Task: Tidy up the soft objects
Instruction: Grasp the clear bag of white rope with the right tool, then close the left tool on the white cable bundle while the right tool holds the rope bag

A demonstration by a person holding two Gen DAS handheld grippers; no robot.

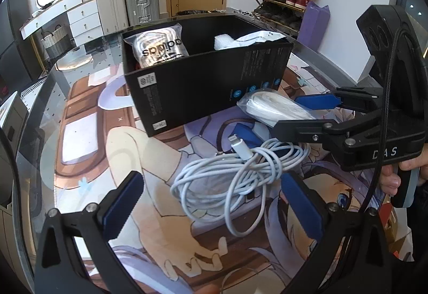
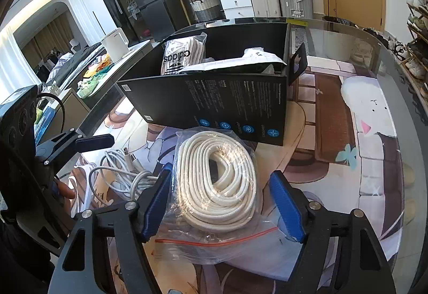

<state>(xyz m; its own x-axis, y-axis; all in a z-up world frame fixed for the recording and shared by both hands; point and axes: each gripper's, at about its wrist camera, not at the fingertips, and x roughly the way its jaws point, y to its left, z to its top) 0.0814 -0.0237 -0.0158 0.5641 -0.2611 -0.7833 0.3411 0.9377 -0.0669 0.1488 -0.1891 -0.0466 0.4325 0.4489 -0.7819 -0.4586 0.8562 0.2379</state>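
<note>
Glass-topped table with a printed cartoon mat under everything; black cardboard box stands open at about 12 o'clock from both tools, holding a bagged adidas item at its left end and a white packet at its right.

Right gripper pitched steeply down toward the tabletop, blue pads either side of a clear zip bag of coiled white cord; the bag lies on the mat just in front of the box, red seal strip toward the tool; left pad looks to be against the plastic at 9 o'clock, right pad stands a little off the coil at 3 o'clock; jaws about half apart, not clamped on the bag so far as I can see; in the left wrist view this tool reaches in from 3 o'clock, fingers of the person's hand curled round its handle.

Left gripper likewise tilted down, jaws wide apart, gripping nothing; loose bundle of white charging cable lies on the mat between its pads and just ahead, plug end pointing toward 11 o'clock; cable and bagged cord sit side by side, close.
</note>
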